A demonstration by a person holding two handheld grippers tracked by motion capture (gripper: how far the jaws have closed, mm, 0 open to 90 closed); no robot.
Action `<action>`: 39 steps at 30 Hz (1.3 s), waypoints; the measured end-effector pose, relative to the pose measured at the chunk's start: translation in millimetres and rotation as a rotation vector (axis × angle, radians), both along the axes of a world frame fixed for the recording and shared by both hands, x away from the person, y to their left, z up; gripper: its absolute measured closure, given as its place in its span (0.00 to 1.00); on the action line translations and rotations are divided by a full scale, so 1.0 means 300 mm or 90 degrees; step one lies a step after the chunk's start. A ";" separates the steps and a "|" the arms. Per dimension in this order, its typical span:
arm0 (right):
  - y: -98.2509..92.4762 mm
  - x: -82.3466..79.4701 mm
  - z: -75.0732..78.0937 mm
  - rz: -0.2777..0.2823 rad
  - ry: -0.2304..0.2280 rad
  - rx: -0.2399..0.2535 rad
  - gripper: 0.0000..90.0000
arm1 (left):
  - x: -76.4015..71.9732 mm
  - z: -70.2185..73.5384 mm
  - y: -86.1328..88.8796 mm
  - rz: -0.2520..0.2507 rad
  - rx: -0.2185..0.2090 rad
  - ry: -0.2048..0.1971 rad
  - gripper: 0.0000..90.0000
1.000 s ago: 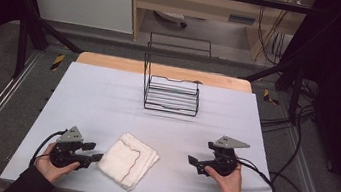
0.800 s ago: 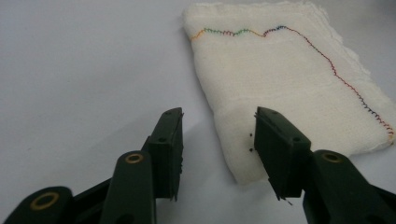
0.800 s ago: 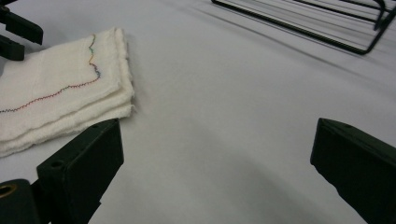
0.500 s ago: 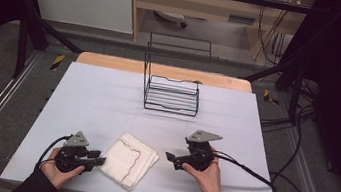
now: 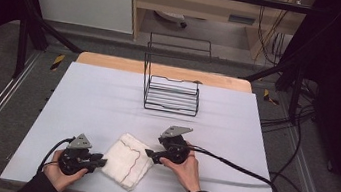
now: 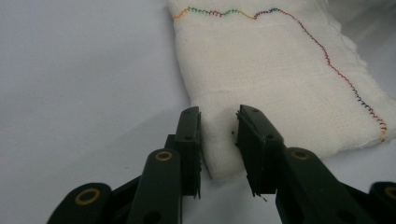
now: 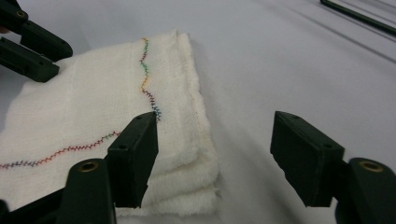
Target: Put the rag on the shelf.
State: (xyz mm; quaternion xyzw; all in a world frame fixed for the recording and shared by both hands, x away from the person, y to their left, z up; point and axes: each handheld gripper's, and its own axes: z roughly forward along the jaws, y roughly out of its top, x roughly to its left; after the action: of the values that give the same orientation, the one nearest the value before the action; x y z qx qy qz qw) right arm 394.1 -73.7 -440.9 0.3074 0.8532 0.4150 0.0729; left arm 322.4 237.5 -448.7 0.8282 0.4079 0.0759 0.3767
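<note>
A folded white towel (image 5: 128, 167) with a wavy multicoloured stitch line lies near the table's front edge. My left gripper (image 5: 99, 160) is at its left side. In the left gripper view the jaws (image 6: 219, 135) straddle the near corner of the towel (image 6: 271, 70); they have just been closing, and a narrow gap shows with flat cloth in it. My right gripper (image 5: 149, 152) is at the towel's right edge. Its jaws (image 7: 215, 130) stand wide and have just been closing, with the edge of the folded towel (image 7: 93, 107) between them and one jaw over the cloth.
A black wire rack (image 5: 172, 96) stands at the back middle of the white table (image 5: 107, 97). A black cable (image 5: 239, 166) trails right from the right gripper. In the right gripper view, the left gripper (image 7: 32, 46) rests at the towel's far corner.
The right hand has slid left across the table up to the towel's edge, and its jaws have narrowed. The left hand has stayed at the towel, its jaws closer together.
</note>
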 end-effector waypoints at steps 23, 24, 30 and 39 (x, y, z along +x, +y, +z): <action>0.038 0.012 -0.030 0.030 0.097 0.008 0.89 | 0.007 0.015 -0.001 0.013 -0.011 0.034 0.92; 0.038 0.012 -0.030 0.030 0.097 0.008 0.89 | 0.008 0.017 -0.002 0.013 -0.010 0.033 0.92; 0.028 -0.002 -0.010 0.026 0.097 0.001 0.91 | 0.038 0.032 -0.009 0.016 -0.002 0.019 0.92; -0.012 -0.078 0.008 -0.031 0.089 -0.016 0.90 | 0.120 0.027 -0.058 0.015 0.009 0.005 0.92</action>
State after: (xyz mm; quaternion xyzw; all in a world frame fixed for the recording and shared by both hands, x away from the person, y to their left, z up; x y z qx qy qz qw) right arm 370.7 -77.3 -438.4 0.3554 0.8535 0.3801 0.0268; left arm 358.3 219.9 -440.7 0.8265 0.4183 0.0799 0.3682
